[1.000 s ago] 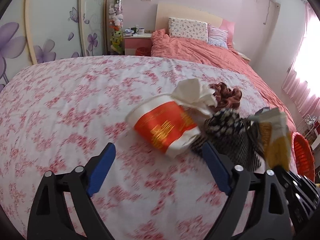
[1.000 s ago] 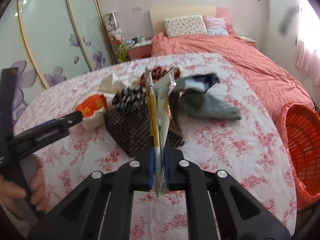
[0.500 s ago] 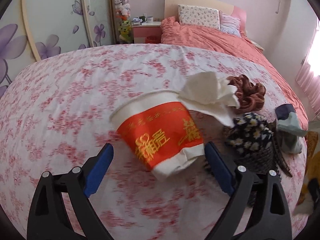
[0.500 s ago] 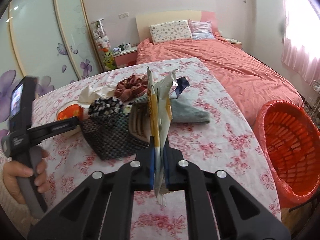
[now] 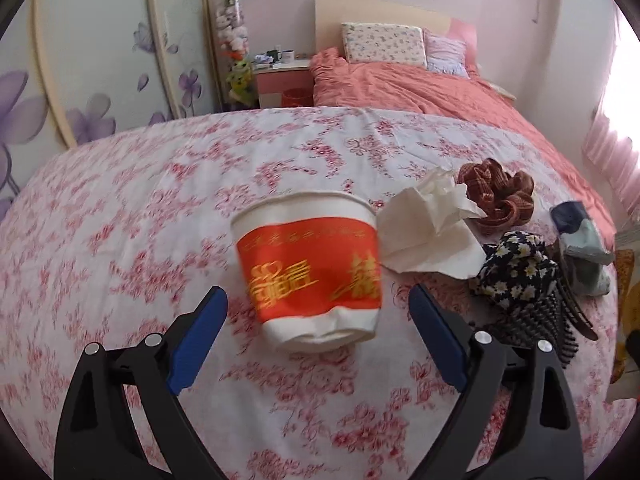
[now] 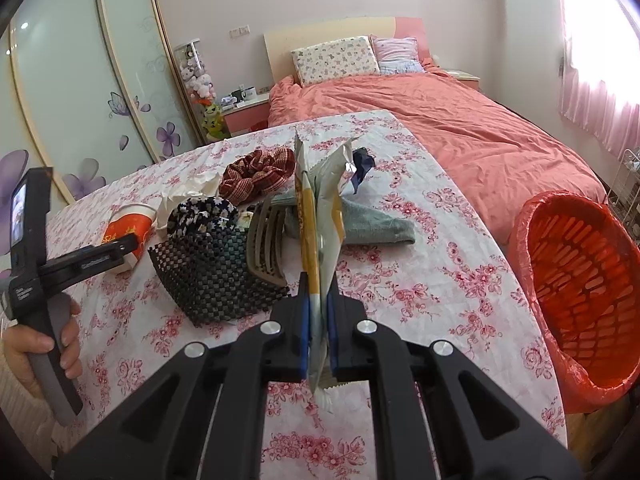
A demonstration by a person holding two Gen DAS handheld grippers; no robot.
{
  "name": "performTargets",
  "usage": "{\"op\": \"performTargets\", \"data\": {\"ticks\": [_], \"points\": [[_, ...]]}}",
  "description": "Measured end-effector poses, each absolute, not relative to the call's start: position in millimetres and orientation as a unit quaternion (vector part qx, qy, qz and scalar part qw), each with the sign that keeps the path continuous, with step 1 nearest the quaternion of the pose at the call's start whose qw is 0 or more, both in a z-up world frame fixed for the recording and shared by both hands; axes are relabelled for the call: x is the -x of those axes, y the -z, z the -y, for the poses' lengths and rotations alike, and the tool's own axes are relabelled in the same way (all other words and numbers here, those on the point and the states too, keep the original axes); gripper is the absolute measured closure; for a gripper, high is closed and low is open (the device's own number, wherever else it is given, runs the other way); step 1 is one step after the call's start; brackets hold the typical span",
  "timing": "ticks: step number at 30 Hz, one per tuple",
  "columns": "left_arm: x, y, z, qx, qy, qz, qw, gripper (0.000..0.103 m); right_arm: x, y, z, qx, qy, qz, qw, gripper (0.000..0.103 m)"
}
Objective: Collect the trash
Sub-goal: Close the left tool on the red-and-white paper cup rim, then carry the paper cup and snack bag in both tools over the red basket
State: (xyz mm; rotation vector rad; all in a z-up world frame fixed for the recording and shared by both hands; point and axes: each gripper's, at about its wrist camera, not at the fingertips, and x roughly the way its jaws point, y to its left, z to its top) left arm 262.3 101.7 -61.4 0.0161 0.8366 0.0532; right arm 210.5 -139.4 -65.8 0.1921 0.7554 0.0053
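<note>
Floral-clothed counter fills my view, red bin beside it. My left gripper fingers gape around the tipped paper cup; my right gripper clamps a wrapper. Next: close, then bin both.

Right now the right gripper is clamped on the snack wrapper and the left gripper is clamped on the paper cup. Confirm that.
Half right. The right gripper is indeed clamped on the snack wrapper. The left gripper is not clamped on the paper cup: the left wrist view shows its jaws wide open, with the cup lying on its side between them, clear of both pads.
</note>
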Motion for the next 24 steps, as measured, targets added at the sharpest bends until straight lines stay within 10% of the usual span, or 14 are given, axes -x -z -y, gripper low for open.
{"op": "performTargets", "data": {"ticks": [5, 24], "points": [[-277, 73, -106, 0.002, -0.033, -0.430, 0.902, 0.031, -210, 63, 140, -0.095, -0.004, -0.366, 0.926, 0.094], [-227, 8, -98, 0.014, 0.001, -0.368, 0.930, 0.032, -180, 25, 141, -0.100, -0.009, -0.319, 0.942, 0.094]]}}
